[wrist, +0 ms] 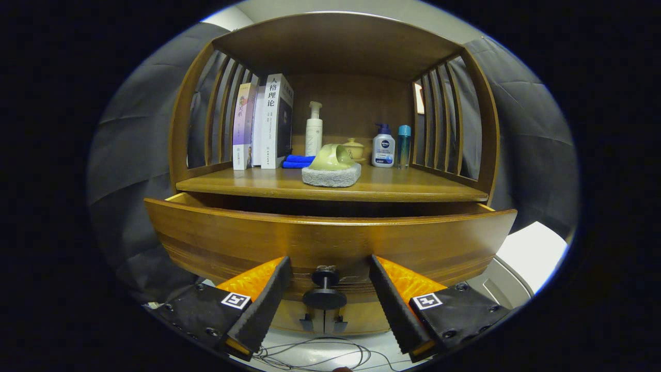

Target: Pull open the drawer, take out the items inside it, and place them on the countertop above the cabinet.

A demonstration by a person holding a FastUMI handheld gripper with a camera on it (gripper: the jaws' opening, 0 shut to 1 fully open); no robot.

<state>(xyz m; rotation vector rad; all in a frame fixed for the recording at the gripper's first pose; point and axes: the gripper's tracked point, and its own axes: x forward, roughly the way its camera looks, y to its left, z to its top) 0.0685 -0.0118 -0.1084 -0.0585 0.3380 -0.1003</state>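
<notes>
Between the spread fingers of the tool sits the dark knob of the drawer, untouched on either side; tool is open, gripping nothing. Drawer front is pulled out partway from the wooden cabinet, contents hidden behind the front panel. Above it, on the countertop: a green cup on its side on a grey sponge, blue cloth, books standing left, white pump bottle, lidded jar, lotion bottle, teal-capped bottle. Cables lie on the floor below.
</notes>
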